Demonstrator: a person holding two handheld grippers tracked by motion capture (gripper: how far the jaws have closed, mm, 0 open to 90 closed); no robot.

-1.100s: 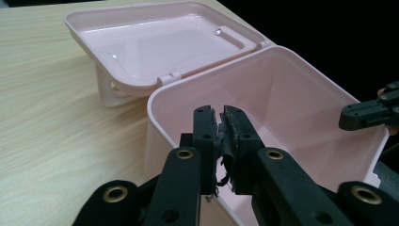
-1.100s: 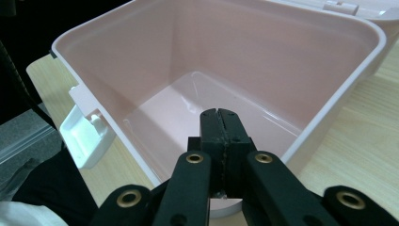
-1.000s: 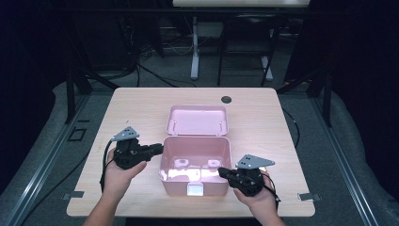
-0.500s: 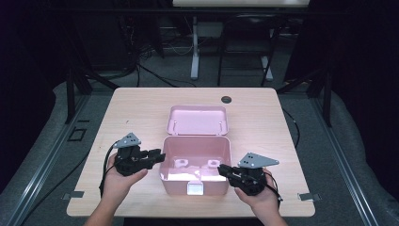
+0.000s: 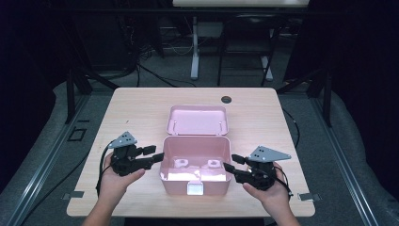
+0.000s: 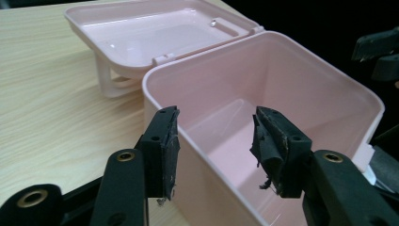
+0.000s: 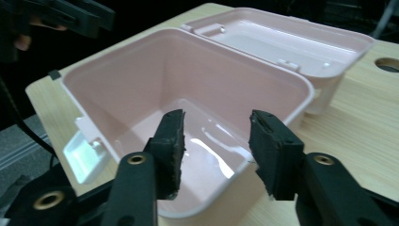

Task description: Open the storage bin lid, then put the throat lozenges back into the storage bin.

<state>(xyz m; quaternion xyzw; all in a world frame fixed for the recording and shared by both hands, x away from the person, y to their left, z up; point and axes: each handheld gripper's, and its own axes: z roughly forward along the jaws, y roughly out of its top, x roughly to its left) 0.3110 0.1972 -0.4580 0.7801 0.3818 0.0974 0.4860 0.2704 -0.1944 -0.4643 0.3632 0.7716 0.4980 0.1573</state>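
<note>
An open pink plastic box (image 5: 195, 138) stands at the table's front middle, its lid (image 5: 197, 120) folded back flat behind it. My left gripper (image 5: 156, 153) is open at the box's left wall. In the left gripper view its jaws (image 6: 214, 136) straddle that wall of the box (image 6: 282, 80), one outside and one inside. My right gripper (image 5: 232, 163) is open at the right wall. In the right gripper view its jaws (image 7: 216, 141) straddle the rim of the box (image 7: 188, 66). Nothing is clamped.
Two small pale bumps (image 5: 181, 163) sit on the box floor, and a white latch (image 5: 194, 188) hangs at its front. A round cable hole (image 5: 226, 99) lies near the table's far edge. Bare wooden tabletop (image 5: 131, 117) surrounds the box.
My left gripper has come nearer the person and in toward the box, so its jaws now reach the left wall. The right gripper has barely moved.
</note>
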